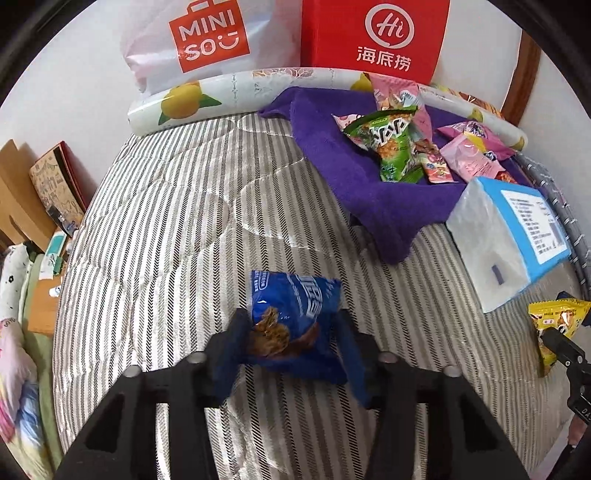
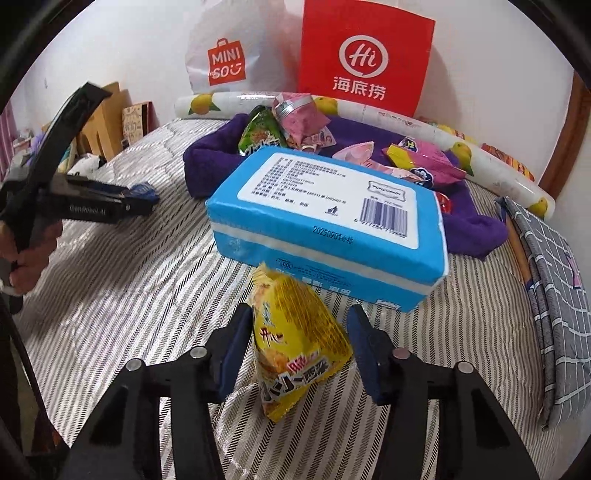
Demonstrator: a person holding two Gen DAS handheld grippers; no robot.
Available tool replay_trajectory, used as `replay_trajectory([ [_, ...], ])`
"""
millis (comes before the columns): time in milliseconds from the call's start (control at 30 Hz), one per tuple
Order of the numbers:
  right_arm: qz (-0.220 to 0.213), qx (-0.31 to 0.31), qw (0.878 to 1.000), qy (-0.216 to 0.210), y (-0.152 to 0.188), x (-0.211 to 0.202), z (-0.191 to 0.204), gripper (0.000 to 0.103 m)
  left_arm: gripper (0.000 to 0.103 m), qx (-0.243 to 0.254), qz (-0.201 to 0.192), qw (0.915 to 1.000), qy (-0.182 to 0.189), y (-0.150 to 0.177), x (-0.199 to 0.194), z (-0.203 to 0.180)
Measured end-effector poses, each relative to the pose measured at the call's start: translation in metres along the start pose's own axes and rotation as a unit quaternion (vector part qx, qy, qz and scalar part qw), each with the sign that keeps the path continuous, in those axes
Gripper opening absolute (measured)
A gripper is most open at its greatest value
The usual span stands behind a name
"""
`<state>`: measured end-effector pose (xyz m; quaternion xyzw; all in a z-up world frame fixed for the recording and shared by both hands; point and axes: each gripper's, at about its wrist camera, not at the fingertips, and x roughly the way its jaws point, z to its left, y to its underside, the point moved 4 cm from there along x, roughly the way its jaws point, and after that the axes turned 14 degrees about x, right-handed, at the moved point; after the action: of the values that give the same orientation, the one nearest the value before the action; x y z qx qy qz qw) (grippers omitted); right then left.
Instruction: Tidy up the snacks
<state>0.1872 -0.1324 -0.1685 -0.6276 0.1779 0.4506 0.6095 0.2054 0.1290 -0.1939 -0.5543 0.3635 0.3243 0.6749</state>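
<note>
On the striped bed cover (image 1: 166, 221) my left gripper (image 1: 291, 321) is shut on a blue snack packet (image 1: 295, 302), one pad against each side of it. My right gripper (image 2: 299, 312) is shut on a yellow snack packet (image 2: 295, 332) that stands tilted just in front of a blue tissue pack (image 2: 325, 218). In the left wrist view the yellow packet (image 1: 554, 321) shows at the far right edge. The left gripper (image 2: 136, 192) appears at the left of the right wrist view, held by a hand. Several more snack packets, green (image 1: 395, 144) and pink (image 1: 469, 158), lie on a purple towel (image 1: 354, 184) farther back.
A red paper bag (image 1: 373, 33) and a white Miniso bag (image 1: 207, 37) lean on the wall behind a rolled lemon-print mat (image 1: 207, 99). Boxes and paper bags (image 1: 44, 192) stand off the bed's left edge. A grey checked cloth (image 2: 554, 288) lies at the right.
</note>
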Motion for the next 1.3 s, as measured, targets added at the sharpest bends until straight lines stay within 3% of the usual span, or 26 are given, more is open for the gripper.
replay_trajectory([
  [367,-0.008,0.045,0.999,-0.005,-0.002,-0.027,-0.014,0.043,0.041,-0.018,-0.036,0.9983,0.041,0.002,-0.035,-0.014],
  [633,-0.037,0.072,0.997,-0.005,-0.014,-0.071,-0.026,0.041,0.041,-0.024,-0.064,0.9956,0.065,-0.011,-0.076,-0.040],
  [1000,-0.096,0.092,0.991,0.019,-0.065,-0.130,-0.070,0.041,0.041,-0.041,-0.098,0.9904,0.089,-0.055,-0.118,-0.083],
  [1300,-0.108,0.101,0.989,0.006,-0.105,-0.129,-0.108,0.041,0.041,-0.076,-0.111,0.9856,0.102,-0.093,-0.123,-0.109],
])
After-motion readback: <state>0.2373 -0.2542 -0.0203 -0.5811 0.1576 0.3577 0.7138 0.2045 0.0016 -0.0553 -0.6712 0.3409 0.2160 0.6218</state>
